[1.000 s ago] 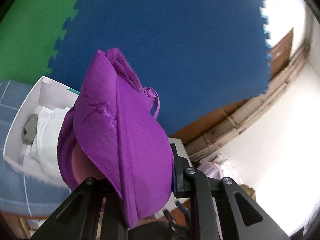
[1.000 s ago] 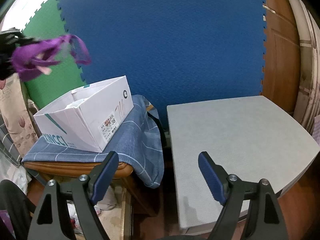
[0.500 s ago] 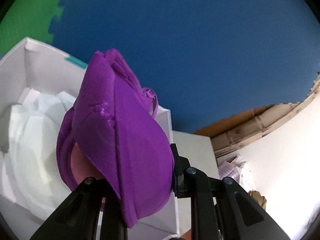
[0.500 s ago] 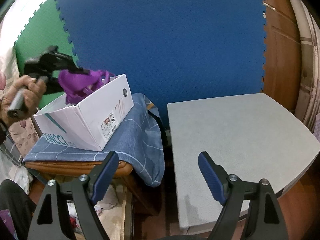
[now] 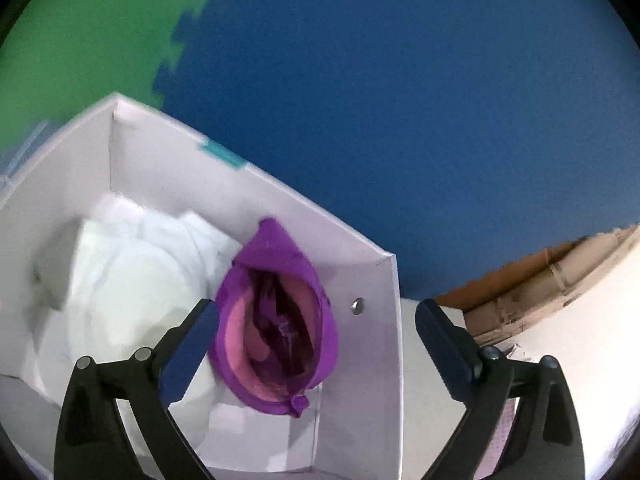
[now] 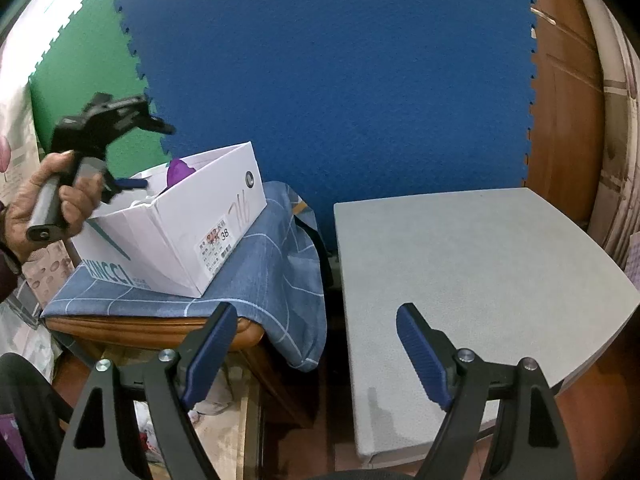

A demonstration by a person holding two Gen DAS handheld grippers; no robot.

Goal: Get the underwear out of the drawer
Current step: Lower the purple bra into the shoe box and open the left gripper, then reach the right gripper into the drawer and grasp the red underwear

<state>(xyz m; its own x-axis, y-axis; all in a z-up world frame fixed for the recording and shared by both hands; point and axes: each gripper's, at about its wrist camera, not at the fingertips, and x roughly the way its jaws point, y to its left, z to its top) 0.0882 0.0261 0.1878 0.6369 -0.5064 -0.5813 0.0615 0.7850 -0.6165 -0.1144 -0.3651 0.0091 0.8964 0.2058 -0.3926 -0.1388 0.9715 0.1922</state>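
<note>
A purple bra with pink lining (image 5: pixel 276 328) lies in the right end of a white shoe box (image 5: pixel 352 248), beside white underwear (image 5: pixel 120 280). My left gripper (image 5: pixel 316 344) is open just above the box, its jaws wide and off the purple piece. In the right wrist view the box (image 6: pixel 172 240) sits on a blue checked cloth, a bit of purple (image 6: pixel 178 170) shows over its rim, and the left gripper (image 6: pixel 132 152) hovers over it. My right gripper (image 6: pixel 316 352) is open and empty, low in front of the grey table.
A grey table (image 6: pixel 460 264) stands to the right of the box. The blue checked cloth (image 6: pixel 272 280) covers a wooden stool. A blue and green foam mat wall (image 6: pixel 320 80) is behind. A wooden door (image 6: pixel 568 100) is at the far right.
My left gripper came down over the box, opened and let go of the purple bra, which now lies inside the box. The right gripper has not moved.
</note>
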